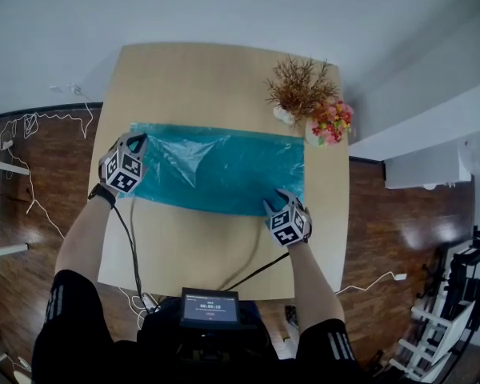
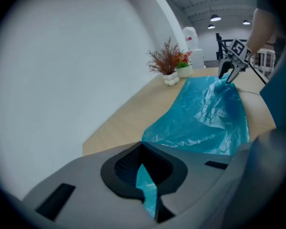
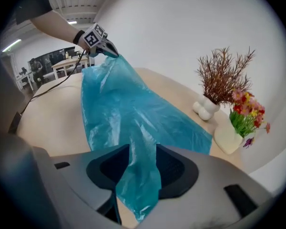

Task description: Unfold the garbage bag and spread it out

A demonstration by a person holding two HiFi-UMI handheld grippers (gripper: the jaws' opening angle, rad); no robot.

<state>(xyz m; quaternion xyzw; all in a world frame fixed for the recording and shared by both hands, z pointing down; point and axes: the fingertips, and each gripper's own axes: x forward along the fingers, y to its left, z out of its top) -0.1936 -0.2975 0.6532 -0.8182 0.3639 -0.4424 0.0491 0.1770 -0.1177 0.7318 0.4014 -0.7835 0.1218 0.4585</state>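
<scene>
The left gripper point(image 1: 138, 141) is pinching the mostly unfolded translucent teal plastic garbage bag point(image 1: 224, 170), the right gripper point(image 1: 282, 196) gaping around its film, with smoothing seemingly remaining.

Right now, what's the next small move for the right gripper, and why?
Probably close the right gripper on the garbage bag film hanging loose between its parted jaws. The left gripper is already shut on the other end, and the middle is wrinkled; both ends need a grip to pull it flat.

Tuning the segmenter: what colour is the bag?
Translucent teal-blue bag; clearest in the head view.
</scene>
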